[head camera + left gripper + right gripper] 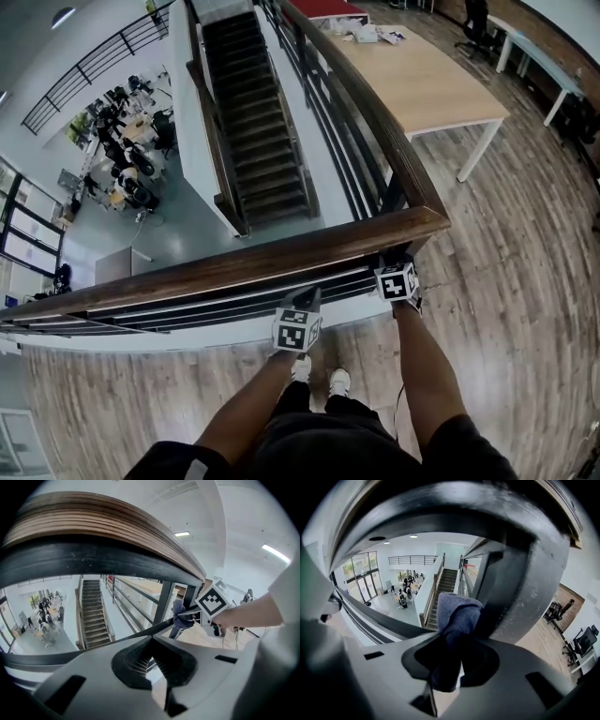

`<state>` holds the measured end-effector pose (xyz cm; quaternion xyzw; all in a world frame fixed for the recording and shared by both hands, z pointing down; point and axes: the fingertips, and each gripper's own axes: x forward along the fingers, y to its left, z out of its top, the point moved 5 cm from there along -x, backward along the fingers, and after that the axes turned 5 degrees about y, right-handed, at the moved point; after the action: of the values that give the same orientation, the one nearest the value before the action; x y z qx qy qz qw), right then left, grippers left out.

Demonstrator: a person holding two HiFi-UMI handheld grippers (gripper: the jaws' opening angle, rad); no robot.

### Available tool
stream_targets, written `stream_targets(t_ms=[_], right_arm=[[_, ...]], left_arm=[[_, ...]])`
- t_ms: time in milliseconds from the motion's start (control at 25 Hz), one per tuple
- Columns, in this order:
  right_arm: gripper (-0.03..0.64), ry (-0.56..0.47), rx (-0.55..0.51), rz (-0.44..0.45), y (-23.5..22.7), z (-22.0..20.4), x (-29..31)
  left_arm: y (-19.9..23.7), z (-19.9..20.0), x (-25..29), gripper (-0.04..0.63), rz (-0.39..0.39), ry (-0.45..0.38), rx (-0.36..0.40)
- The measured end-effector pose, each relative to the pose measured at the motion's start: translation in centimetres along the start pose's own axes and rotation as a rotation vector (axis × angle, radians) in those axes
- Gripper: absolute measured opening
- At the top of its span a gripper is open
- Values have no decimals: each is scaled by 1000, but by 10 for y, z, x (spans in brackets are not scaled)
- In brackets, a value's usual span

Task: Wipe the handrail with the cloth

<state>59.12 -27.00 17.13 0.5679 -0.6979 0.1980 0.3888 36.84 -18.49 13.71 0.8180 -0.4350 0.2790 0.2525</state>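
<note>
The brown wooden handrail (pixel 262 258) runs from the left to a corner at the right, then turns away from me. My right gripper (pixel 452 639) is shut on a blue-grey cloth (pixel 457 613), held just under the rail beside the dark corner post (pixel 520 588). In the head view its marker cube (pixel 397 281) sits below the corner and the cloth is hidden. My left gripper (pixel 151 641) is shut and holds nothing, low under the rail (pixel 93 522); its cube (pixel 297 330) is left of the right one. The left gripper view shows the cloth (pixel 180 616) beside the right cube (pixel 213 601).
Black rail bars (pixel 234 300) run under the handrail. Beyond it is a drop to a lower hall with people and a staircase (pixel 253 122). A long wooden table (pixel 422 80) stands along the right rail, office chairs (pixel 473 23) behind. I stand on plank floor (pixel 506 281).
</note>
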Motion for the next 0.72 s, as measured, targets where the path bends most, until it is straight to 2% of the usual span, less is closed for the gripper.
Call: stream_targets(t_ms=[240, 400, 560, 720], right_arm=[[97, -53, -39, -30, 4, 3, -8], [97, -115, -98, -35, 29, 2, -21], [97, -186, -112, 17, 92, -4, -50], [97, -213, -117, 88, 186, -11, -77]], left_arm=[[7, -11, -24, -2, 51, -23, -42], [26, -33, -47, -2, 89, -36, -69], [54, -72, -86, -2, 132, -43, -104], [102, -111, -139, -2, 166, -80, -171]])
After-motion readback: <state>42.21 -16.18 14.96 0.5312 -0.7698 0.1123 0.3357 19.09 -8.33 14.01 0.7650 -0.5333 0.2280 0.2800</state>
